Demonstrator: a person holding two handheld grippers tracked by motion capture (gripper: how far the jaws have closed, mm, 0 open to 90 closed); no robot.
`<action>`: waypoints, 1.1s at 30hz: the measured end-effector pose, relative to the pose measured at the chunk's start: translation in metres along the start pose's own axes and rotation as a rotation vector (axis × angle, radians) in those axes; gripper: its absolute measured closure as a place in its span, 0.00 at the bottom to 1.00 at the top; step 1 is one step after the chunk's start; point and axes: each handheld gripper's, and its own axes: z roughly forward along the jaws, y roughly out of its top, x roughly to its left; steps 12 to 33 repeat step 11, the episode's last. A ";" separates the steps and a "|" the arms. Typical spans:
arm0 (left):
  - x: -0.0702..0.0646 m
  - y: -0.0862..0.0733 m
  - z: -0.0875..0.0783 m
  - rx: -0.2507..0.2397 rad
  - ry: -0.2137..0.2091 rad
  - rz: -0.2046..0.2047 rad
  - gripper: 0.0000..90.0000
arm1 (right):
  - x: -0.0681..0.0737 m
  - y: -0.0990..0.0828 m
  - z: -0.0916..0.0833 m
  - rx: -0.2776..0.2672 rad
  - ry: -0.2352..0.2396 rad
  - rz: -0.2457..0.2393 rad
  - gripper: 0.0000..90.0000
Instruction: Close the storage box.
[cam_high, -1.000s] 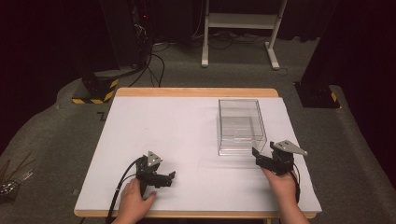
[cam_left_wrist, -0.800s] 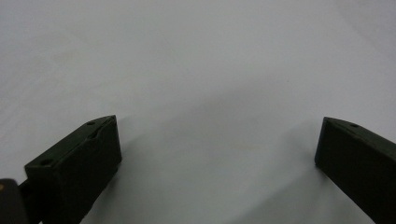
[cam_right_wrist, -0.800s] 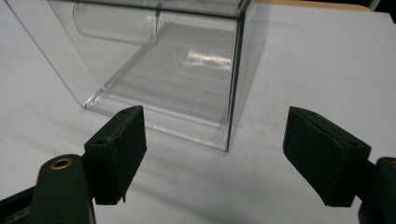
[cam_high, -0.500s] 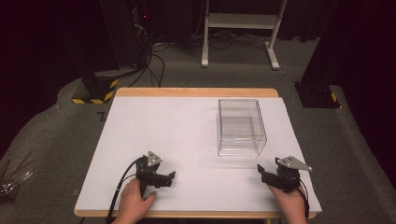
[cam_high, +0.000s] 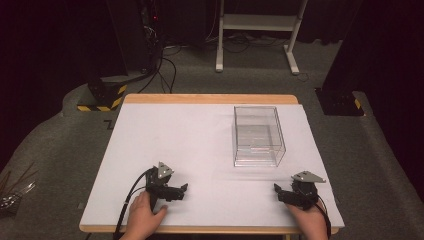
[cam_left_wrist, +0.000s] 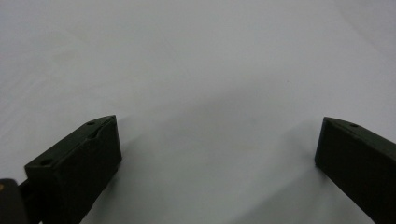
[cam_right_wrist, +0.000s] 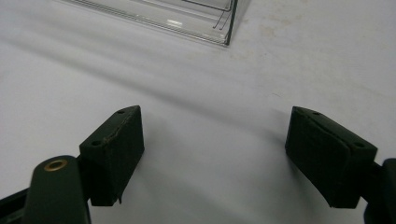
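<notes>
While both tools rest low on counter (cam_high: 200, 130): left tool (cam_high: 183, 191) released, well left of clear box (cam_high: 258, 136); right tool (cam_high: 278, 192) released, nearer box, likely idle.

A lab: dark curtains, floor cables (cam_high: 165, 70), hazard-striped stand base (cam_high: 102, 95).

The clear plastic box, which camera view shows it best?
The high view: the whole clear plastic box shows there, standing on the white table, beyond the right hand-held gripper. The right gripper view catches just its near bottom corner at the top edge. The left gripper view looks at bare table surface.
</notes>
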 end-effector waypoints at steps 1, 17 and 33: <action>0.000 0.000 0.000 0.000 0.000 0.000 0.01 | 0.000 0.000 0.000 0.000 0.000 -0.001 0.22; 0.000 0.000 0.000 0.000 0.003 0.002 0.01 | 0.000 0.000 0.000 0.000 0.005 -0.002 0.21; 0.000 0.000 0.000 0.000 0.003 0.002 0.01 | 0.000 0.000 0.000 0.000 0.005 -0.002 0.21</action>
